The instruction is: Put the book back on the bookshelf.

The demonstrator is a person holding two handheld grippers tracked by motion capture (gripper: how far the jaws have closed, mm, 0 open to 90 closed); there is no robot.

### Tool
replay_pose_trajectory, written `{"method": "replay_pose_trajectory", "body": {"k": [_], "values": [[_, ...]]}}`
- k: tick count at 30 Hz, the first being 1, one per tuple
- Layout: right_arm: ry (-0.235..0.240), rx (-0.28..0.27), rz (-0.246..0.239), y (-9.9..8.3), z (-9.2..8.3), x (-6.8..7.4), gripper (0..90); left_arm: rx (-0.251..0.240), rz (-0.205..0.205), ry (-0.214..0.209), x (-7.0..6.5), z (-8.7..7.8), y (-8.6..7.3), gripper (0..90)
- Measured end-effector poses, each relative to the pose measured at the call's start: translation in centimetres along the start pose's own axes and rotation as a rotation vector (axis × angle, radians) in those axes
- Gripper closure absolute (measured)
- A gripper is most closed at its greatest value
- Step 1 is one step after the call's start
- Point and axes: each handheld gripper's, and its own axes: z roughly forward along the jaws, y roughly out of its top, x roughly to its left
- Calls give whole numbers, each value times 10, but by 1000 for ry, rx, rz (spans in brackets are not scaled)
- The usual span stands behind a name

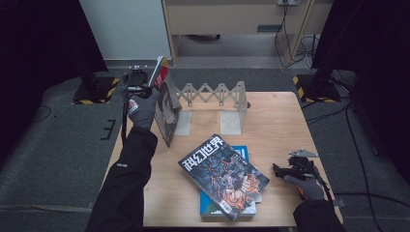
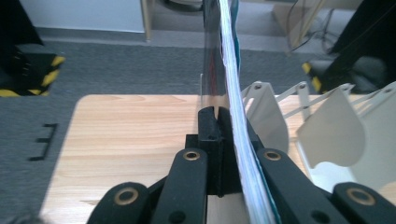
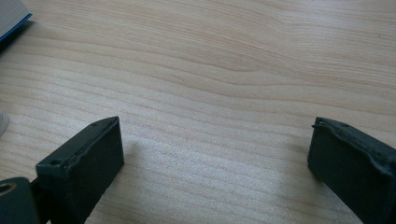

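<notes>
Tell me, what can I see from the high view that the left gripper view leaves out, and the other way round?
The high view takes in the magazine's cover, standing upright at the rack's left end, the gloved left hand holding the left tongs, two more magazines stacked flat, and the right tongs resting near the table's right edge. The left gripper view instead looks along the magazine's page edges, clamped between the two black jaws. Both share the wooden table and the white folding rack.
</notes>
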Motion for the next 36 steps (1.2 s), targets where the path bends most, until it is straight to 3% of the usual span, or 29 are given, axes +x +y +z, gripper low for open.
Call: {"method": "replay_pose_trajectory", "body": {"k": [1, 12, 15, 16, 24, 36], "values": [[0, 0, -2, 0, 0, 0, 38, 10, 15, 18, -2, 2, 2, 856], [0, 0, -1, 0, 0, 0, 38, 28, 21, 54, -3, 6, 4, 856], [-1, -1, 1, 0, 0, 0, 38, 39, 32, 60, -5, 8, 2, 855], [0, 0, -2, 0, 0, 0, 38, 48, 53, 66, -7, 10, 0, 855], [-1, 0, -2, 0, 0, 0, 38, 35, 70, 85, -10, 11, -4, 855], [0, 0, -1, 0, 0, 0, 38, 8, 26, 45, -1, 10, -9, 852]]}}
